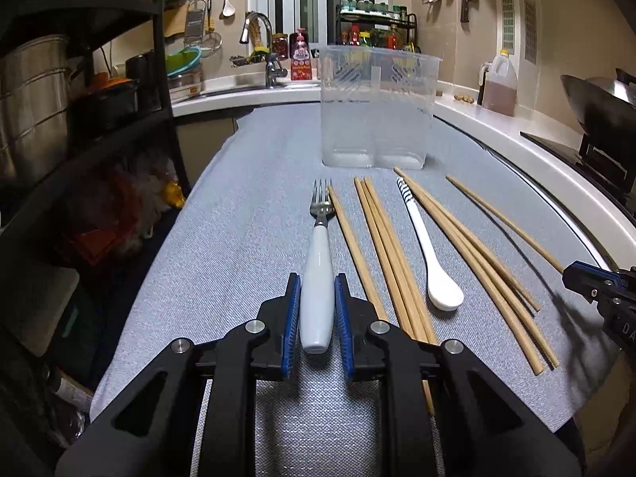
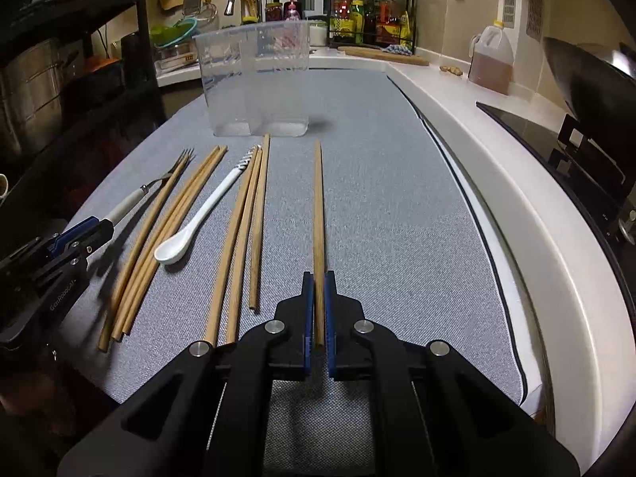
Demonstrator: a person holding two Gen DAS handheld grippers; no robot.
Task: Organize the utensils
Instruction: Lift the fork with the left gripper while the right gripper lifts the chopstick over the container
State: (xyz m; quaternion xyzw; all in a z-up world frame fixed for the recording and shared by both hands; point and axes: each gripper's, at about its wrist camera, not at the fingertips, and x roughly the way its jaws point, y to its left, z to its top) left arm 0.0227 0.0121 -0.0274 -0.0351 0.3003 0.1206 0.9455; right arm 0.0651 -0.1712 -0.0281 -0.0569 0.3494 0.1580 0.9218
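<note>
A white-handled fork [image 1: 318, 278] lies on the grey cloth [image 1: 246, 238]. My left gripper [image 1: 317, 284] has its blue pads on both sides of the fork's handle, shut on it. It also shows in the right wrist view [image 2: 97, 228]. My right gripper [image 2: 318, 278] is shut on a single wooden chopstick [image 2: 318, 214] that points away; it shows at the right edge of the left wrist view [image 1: 572, 278]. A white spoon [image 1: 429, 254] and several loose chopsticks [image 1: 389, 254] lie between them. A clear two-compartment plastic holder [image 1: 375, 107] stands behind the utensils.
A white counter [image 2: 497, 167] curves along the right with an oil jug [image 2: 489, 59], a wok [image 2: 588, 75] and a black stove [image 2: 556, 139]. A sink with a faucet [image 1: 262, 47] and a spice rack [image 1: 373, 28] are at the back. Black shelving [image 1: 79, 119] stands left.
</note>
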